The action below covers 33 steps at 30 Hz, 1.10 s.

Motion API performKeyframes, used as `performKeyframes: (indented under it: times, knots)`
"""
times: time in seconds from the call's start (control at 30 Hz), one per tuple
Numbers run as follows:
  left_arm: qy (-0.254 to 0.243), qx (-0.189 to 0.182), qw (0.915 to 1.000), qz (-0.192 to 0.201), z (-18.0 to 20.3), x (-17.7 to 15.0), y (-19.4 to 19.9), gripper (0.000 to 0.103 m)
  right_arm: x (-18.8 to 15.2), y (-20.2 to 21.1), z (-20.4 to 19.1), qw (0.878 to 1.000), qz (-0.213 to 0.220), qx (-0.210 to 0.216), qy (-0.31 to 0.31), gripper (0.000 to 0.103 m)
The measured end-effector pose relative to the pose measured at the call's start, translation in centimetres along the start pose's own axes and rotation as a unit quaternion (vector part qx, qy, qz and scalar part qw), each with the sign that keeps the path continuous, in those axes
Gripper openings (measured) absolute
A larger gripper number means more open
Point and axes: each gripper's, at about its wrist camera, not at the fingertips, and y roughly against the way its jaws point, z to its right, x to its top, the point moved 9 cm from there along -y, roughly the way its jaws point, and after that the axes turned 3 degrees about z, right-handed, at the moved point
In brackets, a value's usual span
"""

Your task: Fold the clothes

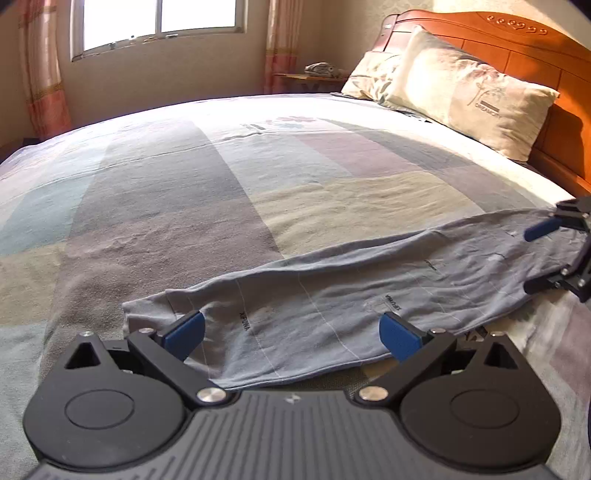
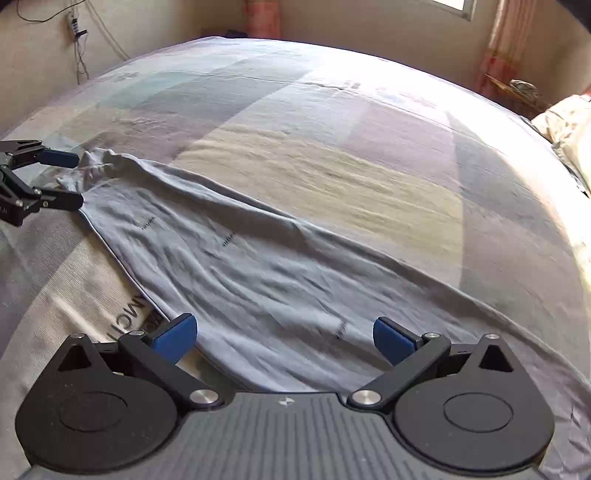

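In the left wrist view, the left gripper (image 1: 291, 334) sits nearest, its blue-padded fingers (image 1: 184, 332) spread wide apart with nothing between them. The grey garment (image 1: 332, 288) lies flat on the bed, its near left end spreading under and just beyond those fingers. From there the cloth runs as a long, narrow band toward the right, where the right gripper (image 1: 535, 258) straddles its other end, fingers also apart.

In the right wrist view, the right gripper (image 2: 284, 336) is likewise wide open, and the garment (image 2: 240, 266) fills the gap between its fingers without being pinched. The cloth stretches away to the far left, bunching at the left gripper (image 2: 75, 181), whose open fingers flank the crumpled end.

Beyond the garment lies the patchwork bedsheet (image 1: 221, 166), then two pillows (image 1: 461, 88) against a wooden headboard (image 1: 535, 55) at far right, and a window (image 1: 159, 22) on the far wall.
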Motion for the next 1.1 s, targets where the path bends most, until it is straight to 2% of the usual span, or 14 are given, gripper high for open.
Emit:
performKeyframes:
  times: [0.07,0.13,0.3,0.37,0.47,0.5,0.57,0.63,0.77,0.87,0.97,1.03,1.1]
  knots:
    - [0.006,0.057,0.998,-0.025,0.1,-0.3,-1.4,0.1,-2.3,1.1,1.0,1.0,-0.001,-0.01,-0.023,0.103]
    - [-0.01,0.083,0.9956,-0.041,1.3,-0.2,-2.1,0.1,-3.5,1.6,1.4,0.999,0.001,-0.011,-0.036,0.103]
    - [-0.028,0.084,0.9958,-0.023,6.0,2.0,-3.0,0.1,-5.2,1.4,1.5,0.999,0.004,0.005,-0.049,0.103]
    - [-0.028,0.092,0.9945,-0.042,7.0,2.0,-4.3,0.1,-5.5,1.0,1.3,0.998,0.004,0.018,-0.064,0.103]
    - [0.047,0.088,0.9914,-0.084,6.2,0.1,-5.6,0.101,-5.9,2.0,1.0,0.997,0.016,0.038,-0.072,0.103]
    - [0.053,0.082,0.9915,-0.086,6.2,-0.5,-5.3,0.101,-6.2,2.7,1.0,0.996,0.019,0.045,-0.072,0.103]
    - [0.057,0.069,0.9925,-0.084,6.3,-1.8,-4.2,0.102,-6.8,4.2,1.1,0.995,0.026,0.057,-0.071,0.103]
    - [0.054,0.068,0.9912,-0.101,6.6,-2.4,-3.1,0.102,-7.4,5.7,1.1,0.994,0.033,0.07,-0.07,0.103]
    - [0.054,0.099,0.9854,-0.128,6.9,-0.9,-1.8,0.1,-9.3,9.8,2.3,0.993,0.063,0.077,-0.061,0.103]
    - [0.053,0.088,0.9916,-0.078,8.2,1.9,-2.0,0.1,-11.1,12.0,3.1,0.993,0.079,0.076,-0.051,0.103]
    - [0.052,0.074,0.9953,-0.035,9.4,3.7,-3.8,0.1,-13.0,13.5,3.7,0.991,0.093,0.082,-0.044,0.103]
    - [0.058,0.08,0.9944,-0.039,9.5,3.3,-5.4,0.1,-13.8,14.0,4.0,0.99,0.099,0.087,-0.048,0.103]
    - [0.077,0.083,0.9909,-0.073,9.4,1.3,-6.9,0.1,-14.6,14.4,4.3,0.989,0.105,0.093,-0.053,0.103]
